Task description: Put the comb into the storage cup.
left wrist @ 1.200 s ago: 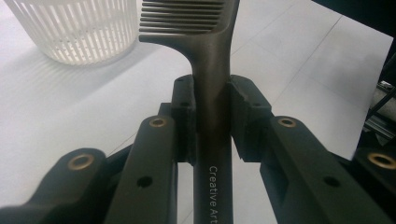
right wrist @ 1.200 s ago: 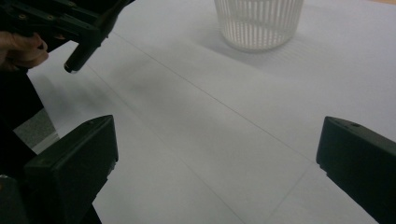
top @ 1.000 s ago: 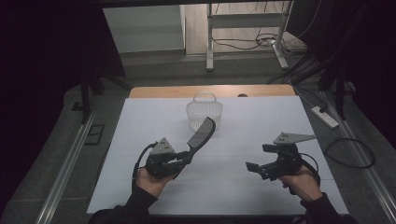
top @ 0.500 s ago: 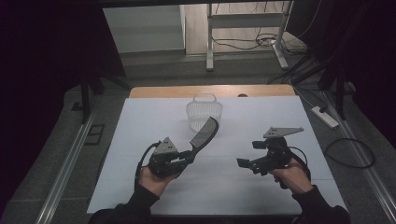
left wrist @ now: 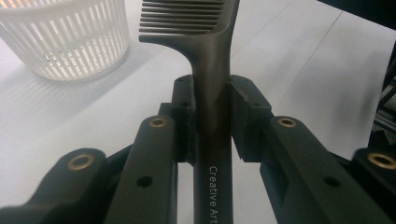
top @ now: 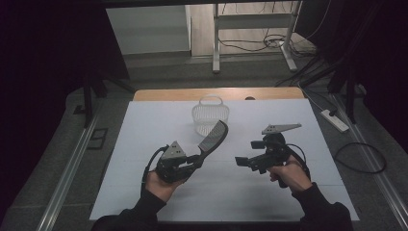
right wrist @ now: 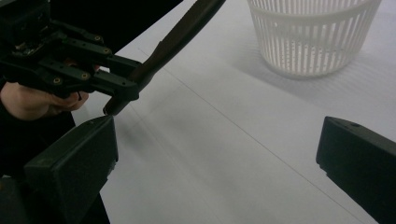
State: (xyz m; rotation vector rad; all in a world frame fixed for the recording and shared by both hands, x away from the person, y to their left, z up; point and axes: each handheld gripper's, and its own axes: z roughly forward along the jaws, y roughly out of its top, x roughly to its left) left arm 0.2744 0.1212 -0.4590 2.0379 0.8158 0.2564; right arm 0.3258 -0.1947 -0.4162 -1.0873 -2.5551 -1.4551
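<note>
The left gripper [top: 198, 159] is clamped on the handle of a dark wide-tooth comb [top: 213, 136], whose toothed head rises tilted toward the white slatted basket [top: 210, 115] and hangs just short of the basket's near wall. The right gripper [top: 243, 162] stands with its jaws wide apart and nothing between them, on the side of the comb away from the left hand and nearer the person than the basket. To do this well, bring the open jaws squarely around a free stretch of the handle, close firmly before the left lets go, and keep the teeth clear of the basket slats
</note>
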